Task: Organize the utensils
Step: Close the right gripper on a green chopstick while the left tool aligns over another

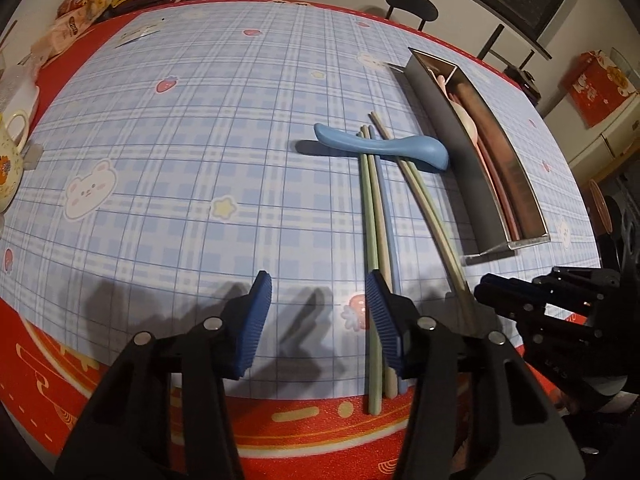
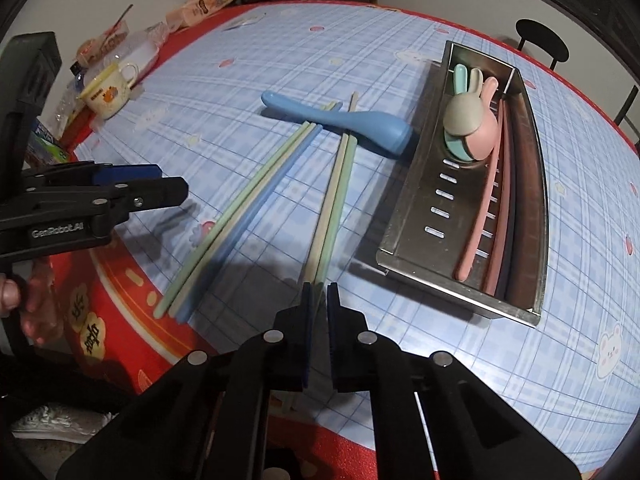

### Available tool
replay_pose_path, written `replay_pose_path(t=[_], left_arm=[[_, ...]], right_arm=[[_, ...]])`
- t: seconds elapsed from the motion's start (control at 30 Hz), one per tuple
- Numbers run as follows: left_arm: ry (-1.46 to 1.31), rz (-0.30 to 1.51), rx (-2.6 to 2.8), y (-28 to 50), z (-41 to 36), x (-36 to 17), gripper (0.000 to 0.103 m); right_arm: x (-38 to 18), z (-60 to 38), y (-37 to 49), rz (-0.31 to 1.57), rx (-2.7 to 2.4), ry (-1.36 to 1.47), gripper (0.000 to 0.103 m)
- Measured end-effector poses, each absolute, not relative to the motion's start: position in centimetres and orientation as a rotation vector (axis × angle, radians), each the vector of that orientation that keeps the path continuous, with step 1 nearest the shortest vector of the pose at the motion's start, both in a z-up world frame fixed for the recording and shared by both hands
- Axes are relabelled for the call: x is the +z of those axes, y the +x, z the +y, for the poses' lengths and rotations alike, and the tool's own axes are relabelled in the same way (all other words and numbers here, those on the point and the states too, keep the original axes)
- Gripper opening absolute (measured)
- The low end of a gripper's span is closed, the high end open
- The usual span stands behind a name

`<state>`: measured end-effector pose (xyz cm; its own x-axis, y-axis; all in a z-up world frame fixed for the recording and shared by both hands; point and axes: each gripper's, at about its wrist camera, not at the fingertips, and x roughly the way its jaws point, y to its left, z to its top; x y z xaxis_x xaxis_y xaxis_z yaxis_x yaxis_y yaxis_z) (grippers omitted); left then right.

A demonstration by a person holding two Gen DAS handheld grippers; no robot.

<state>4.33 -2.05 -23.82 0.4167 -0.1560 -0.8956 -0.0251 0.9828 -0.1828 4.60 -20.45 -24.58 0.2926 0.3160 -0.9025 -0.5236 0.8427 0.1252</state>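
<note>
Mid-pick: beige-and-green chopstick pair [image 2: 332, 196] pinched at near end by right hand-held gripper [image 2: 318, 300].
Far tips under blue spoon [image 2: 340, 122] on tabletop [image 2: 520, 360]; next, probably sliding free into steel tray [image 2: 416, 200]. Left hand-held gripper [image 1: 318, 312] spread, empty.

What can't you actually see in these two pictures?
- Left view: most of the tray's contents, hidden behind its near wall.
- Right view: the chopstick ends in the right gripper, covered by its pads.
- Both views: the chopsticks' middles under the blue spoon.
</note>
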Motion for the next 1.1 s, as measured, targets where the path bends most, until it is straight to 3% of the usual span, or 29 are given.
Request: replay_pose_path(t=[0.43,0.67,1.1], left_arm=[[-0.192,1.17,-0.104,4.6,-1.6,-24.7,0.051],[-0.18,1.173,-0.158,5.0,-2.4,-24.6,0.026],[-0.099,1.232,-0.234,6.1,-5.3,-25.9,0.025]], right_arm=[[-25.3,-19.0,5.1,1.145,0.563,-0.251,0.007],[-25.3,-19.0,5.4,1.154,0.569,-0.246,0.007],[-25.5,-20.6,5.0,1.207,0.587,-0.158,0.006]])
